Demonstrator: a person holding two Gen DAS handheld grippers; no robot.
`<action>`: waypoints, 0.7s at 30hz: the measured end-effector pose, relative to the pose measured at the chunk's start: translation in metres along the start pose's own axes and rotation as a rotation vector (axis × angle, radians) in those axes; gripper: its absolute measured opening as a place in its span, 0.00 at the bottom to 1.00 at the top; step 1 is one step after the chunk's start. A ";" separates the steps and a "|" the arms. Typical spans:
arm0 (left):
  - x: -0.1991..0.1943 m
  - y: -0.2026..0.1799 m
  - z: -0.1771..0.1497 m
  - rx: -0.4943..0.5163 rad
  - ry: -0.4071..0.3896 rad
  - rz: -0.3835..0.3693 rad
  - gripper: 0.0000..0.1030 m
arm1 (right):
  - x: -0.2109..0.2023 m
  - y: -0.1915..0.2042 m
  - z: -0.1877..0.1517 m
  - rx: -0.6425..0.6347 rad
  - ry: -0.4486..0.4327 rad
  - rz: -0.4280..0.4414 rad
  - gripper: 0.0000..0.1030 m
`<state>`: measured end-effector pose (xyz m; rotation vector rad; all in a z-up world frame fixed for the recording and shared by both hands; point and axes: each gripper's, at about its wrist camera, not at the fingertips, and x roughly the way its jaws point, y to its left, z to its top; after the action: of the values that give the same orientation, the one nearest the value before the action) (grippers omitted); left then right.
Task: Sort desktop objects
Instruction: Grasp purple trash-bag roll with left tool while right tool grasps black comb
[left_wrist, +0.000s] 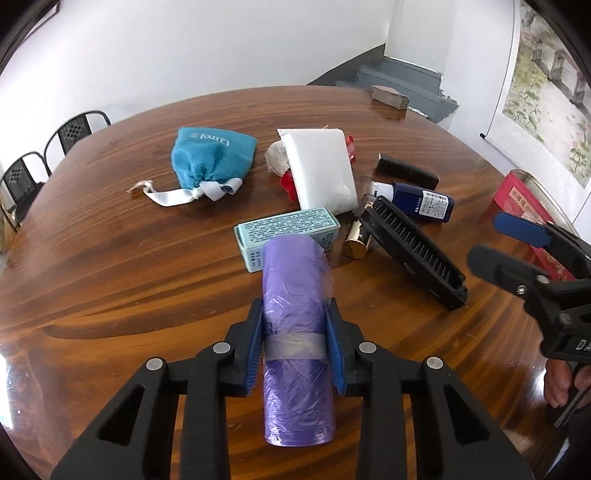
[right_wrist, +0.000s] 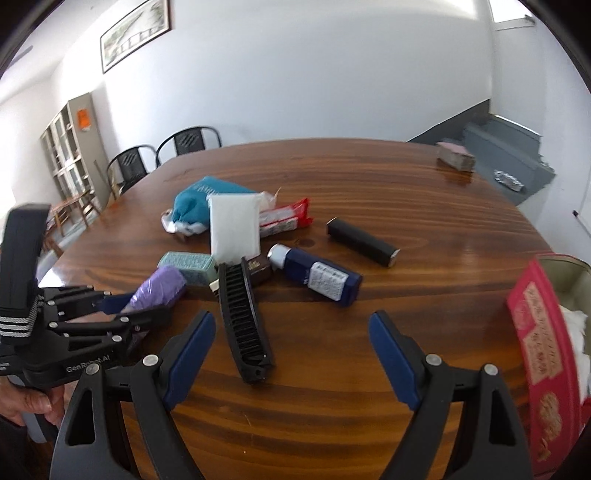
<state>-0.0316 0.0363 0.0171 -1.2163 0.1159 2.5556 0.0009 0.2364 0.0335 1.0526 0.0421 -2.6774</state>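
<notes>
The left gripper (left_wrist: 295, 339) clamps a purple bag roll (left_wrist: 297, 332); only the right view shows the right gripper (right_wrist: 291, 354) wide above the comb (right_wrist: 242, 325).

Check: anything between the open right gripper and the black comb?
Nothing visible. The right gripper stands open, and the black comb lies on bare table just ahead of its left finger. The left gripper, shut on the purple roll, sits off to the side.
</notes>
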 end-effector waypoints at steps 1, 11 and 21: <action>-0.002 0.000 0.000 0.001 -0.004 0.001 0.32 | 0.003 0.002 0.000 -0.008 0.008 0.005 0.85; -0.029 0.012 0.004 -0.040 -0.076 -0.011 0.32 | 0.039 0.024 0.006 -0.078 0.115 0.042 0.59; -0.030 0.016 0.001 -0.057 -0.077 -0.010 0.32 | 0.051 0.023 0.007 -0.051 0.151 0.047 0.29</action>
<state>-0.0189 0.0143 0.0399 -1.1338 0.0202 2.6100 -0.0335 0.2015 0.0060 1.2217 0.1125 -2.5362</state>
